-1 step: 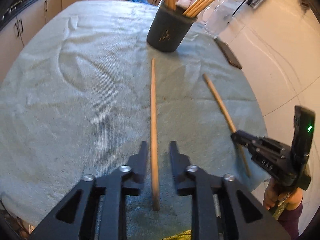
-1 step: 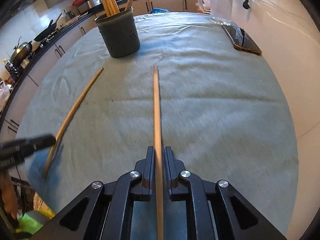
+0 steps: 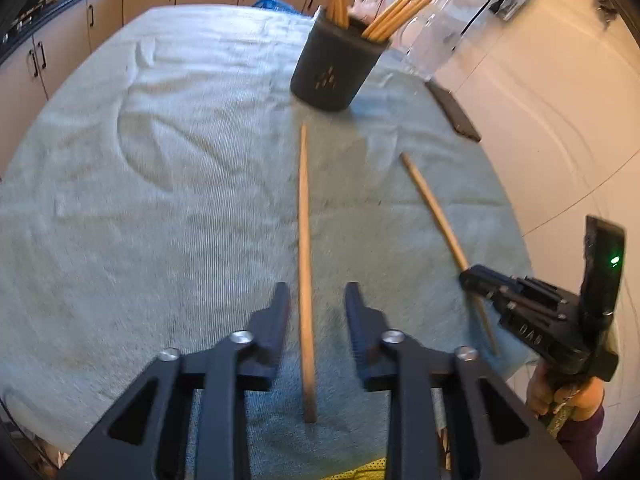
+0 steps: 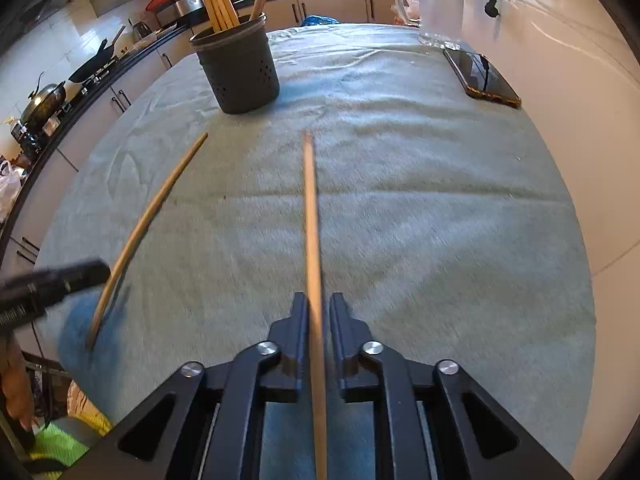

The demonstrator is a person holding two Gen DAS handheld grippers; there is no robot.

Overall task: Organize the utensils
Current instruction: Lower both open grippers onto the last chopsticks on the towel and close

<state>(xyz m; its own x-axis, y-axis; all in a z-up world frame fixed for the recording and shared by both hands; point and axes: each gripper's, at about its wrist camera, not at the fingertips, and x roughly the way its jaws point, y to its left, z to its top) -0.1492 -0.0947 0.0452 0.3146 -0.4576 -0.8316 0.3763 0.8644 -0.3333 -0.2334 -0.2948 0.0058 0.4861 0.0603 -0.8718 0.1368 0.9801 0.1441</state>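
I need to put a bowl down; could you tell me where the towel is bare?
The towel is bare left of the left chopstick, and between the right chopstick and phone. It is crowded around the holder.

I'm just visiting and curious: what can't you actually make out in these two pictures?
- Left wrist view: standing chopsticks, tops cut by the upper edge, lower ends hidden by the holder wall; no sure count.
- Right wrist view: centre chopstick, near end runs off the bottom edge.
- Left wrist view: glass jug, blurred, contents unclear.
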